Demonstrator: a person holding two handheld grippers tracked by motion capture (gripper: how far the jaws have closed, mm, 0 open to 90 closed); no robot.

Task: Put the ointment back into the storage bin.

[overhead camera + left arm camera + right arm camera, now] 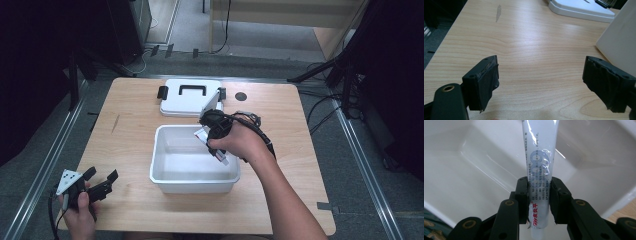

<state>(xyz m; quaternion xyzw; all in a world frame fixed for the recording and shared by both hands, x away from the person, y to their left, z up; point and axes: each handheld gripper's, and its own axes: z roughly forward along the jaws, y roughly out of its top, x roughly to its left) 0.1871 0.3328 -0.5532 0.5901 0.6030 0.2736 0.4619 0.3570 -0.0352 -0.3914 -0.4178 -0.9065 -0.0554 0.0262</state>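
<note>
- Two hand-held black grippers were seen over a light wooden table [130, 125].
- A white printed ointment tube [539, 165] was clamped between the jaws of the right gripper [539, 195] and held above the inside of a white rectangular plastic bin [167, 175] at mid-table.
- The left gripper [540, 82] was held near the table's front left corner with its jaws spread wide, nothing between them.
- A white flat lid with a black handle [187, 97] lay behind the bin.
</note>
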